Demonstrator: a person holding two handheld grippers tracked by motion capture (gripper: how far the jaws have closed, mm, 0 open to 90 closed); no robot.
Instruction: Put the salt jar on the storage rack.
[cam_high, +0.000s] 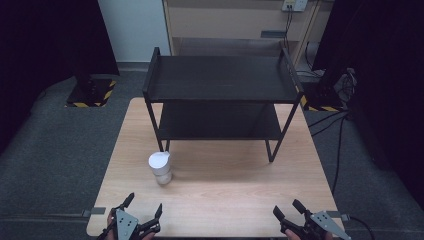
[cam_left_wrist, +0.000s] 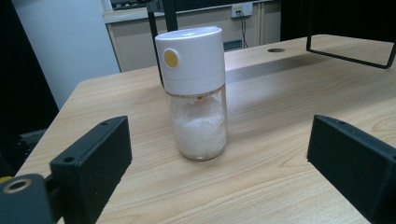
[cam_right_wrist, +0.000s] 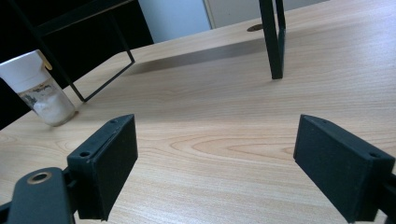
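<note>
Clear glass jar with white cap (cam_left_wrist: 195, 91), part-filled with white powder, stands upright on light wooden table (cam_high: 240, 200), near my left gripper (cam_high: 143, 208). Jaws wide, nothing held. Risk: tall jar tips if one pad nudges it first.

High view steeply down; both gripper views low, near, sharing jar (cam_left_wrist: 196, 93) on table (cam_high: 240, 200).

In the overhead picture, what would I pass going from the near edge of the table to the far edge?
The two grippers, left and right, both open → the white-capped jar of white powder → the black two-tier shelf at the back.
</note>
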